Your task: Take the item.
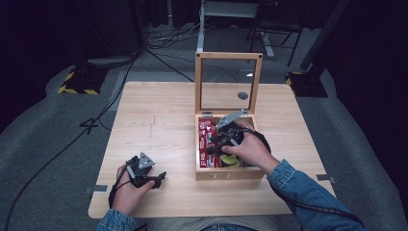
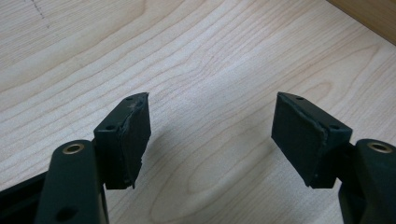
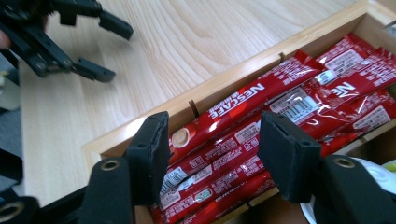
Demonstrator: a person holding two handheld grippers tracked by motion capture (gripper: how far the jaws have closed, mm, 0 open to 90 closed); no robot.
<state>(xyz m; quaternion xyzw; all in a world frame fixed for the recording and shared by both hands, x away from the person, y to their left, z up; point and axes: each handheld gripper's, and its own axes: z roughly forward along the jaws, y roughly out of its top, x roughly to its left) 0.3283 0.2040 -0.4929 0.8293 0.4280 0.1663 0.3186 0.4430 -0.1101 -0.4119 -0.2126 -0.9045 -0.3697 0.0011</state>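
Observation:
A wooden box (image 1: pixel 229 174) stands open on the table, its glass-paned lid (image 1: pixel 228 56) upright at the back. Several red Nescafe sachets (image 1: pixel 206 139) lie in its left compartment. My right gripper (image 1: pixel 215 144) reaches into that compartment. In the right gripper view, the right gripper (image 3: pixel 215 122) has its jaws apart on either side of the top sachets (image 3: pixel 261 93), and I see no pad pressing on them. My left gripper (image 1: pixel 162 179) rests low over the table near the front left, and the left gripper (image 2: pixel 212 100) stands open with bare wood between its pads.
The light wooden table (image 1: pixel 159 120) has a round hole (image 1: pixel 243 95) behind the box. A yellow-green packet (image 1: pixel 232 161) lies in the box's right compartment. The left gripper (image 3: pixel 114 51) shows beyond the box rim (image 3: pixel 140 127). Grey carpet, cables and stands surround the table.

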